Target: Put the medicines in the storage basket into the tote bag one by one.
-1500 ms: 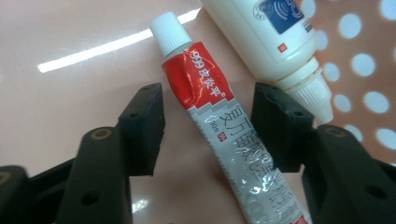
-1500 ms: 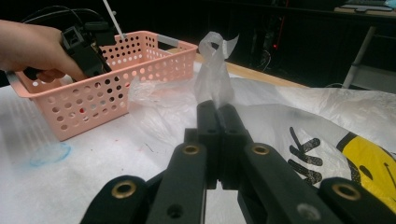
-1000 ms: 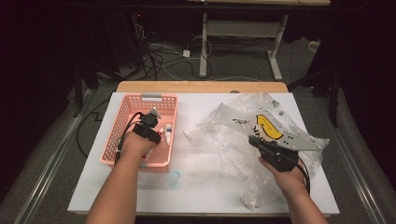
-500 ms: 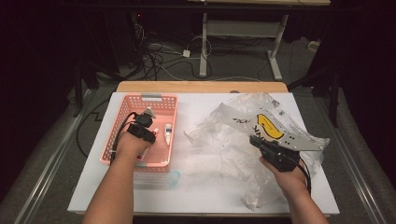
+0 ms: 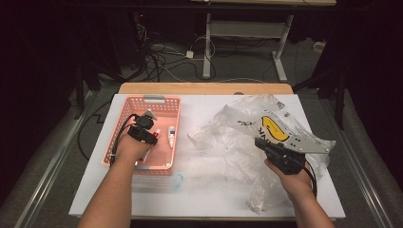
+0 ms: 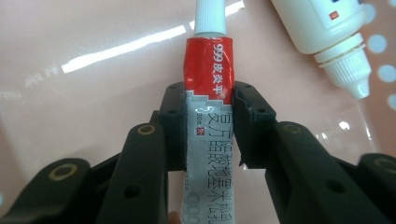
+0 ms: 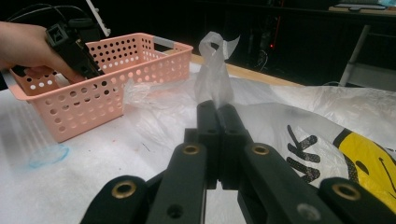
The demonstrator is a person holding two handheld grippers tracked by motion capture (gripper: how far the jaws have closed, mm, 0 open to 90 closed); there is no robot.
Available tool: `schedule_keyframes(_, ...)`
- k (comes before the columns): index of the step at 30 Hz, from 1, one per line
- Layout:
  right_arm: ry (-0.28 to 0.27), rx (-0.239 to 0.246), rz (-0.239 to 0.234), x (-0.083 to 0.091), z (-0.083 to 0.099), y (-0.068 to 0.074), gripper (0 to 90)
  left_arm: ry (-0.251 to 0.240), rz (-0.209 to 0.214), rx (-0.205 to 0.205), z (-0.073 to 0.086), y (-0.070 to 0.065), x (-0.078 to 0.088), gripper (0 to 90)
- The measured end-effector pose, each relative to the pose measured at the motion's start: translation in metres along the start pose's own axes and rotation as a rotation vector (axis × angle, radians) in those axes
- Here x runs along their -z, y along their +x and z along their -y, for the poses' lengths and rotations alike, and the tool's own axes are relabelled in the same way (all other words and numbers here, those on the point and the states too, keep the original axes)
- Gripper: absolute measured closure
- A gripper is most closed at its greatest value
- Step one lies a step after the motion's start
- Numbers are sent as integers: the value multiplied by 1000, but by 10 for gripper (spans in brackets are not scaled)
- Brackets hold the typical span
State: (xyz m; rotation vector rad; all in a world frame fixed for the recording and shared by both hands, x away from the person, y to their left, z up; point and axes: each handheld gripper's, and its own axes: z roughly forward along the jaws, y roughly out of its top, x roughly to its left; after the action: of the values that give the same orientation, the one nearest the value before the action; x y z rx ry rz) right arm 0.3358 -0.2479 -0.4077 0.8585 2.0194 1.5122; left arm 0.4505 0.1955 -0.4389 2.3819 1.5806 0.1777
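My left gripper (image 5: 148, 135) reaches down into the pink basket (image 5: 154, 99). Its pads are shut on a red and silver ointment tube (image 6: 208, 70) with a white cap, gripped across its width just above the basket floor. A white squeeze bottle (image 6: 327, 28) lies beside the tube, also seen in the high view (image 5: 171, 137). My right gripper (image 5: 259, 141) rests over a crumpled clear plastic bag (image 5: 228, 137) at the table's right. In the right gripper view the gripper (image 7: 217, 109) has its jaws together, pinching a fold of the bag (image 7: 215, 70) that stands up from the tips.
The bag bears a yellow face print (image 5: 273, 128) and spreads over the right half of the white table (image 5: 204, 199). A bluish clear ring (image 5: 177, 180) lies in front of the basket (image 7: 93, 107). Cables and desk legs lie on the floor beyond the table.
My left gripper has shifted a little to the left inside the basket, still holding the tube. The right gripper and the bag have not moved.
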Motion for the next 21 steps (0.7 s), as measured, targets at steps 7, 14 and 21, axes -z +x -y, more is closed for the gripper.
schedule_keyframes(7,-1,-2,3,0,0,-1,900,-48,18,-8,4,0,5,667)
schedule_keyframes(14,-5,-1,6,1,-1,-1,900,-100,14,-15,7,-2,14,667)
schedule_keyframes(21,-8,-2,4,1,-1,-1,900,-174,31,-10,12,-4,25,667)
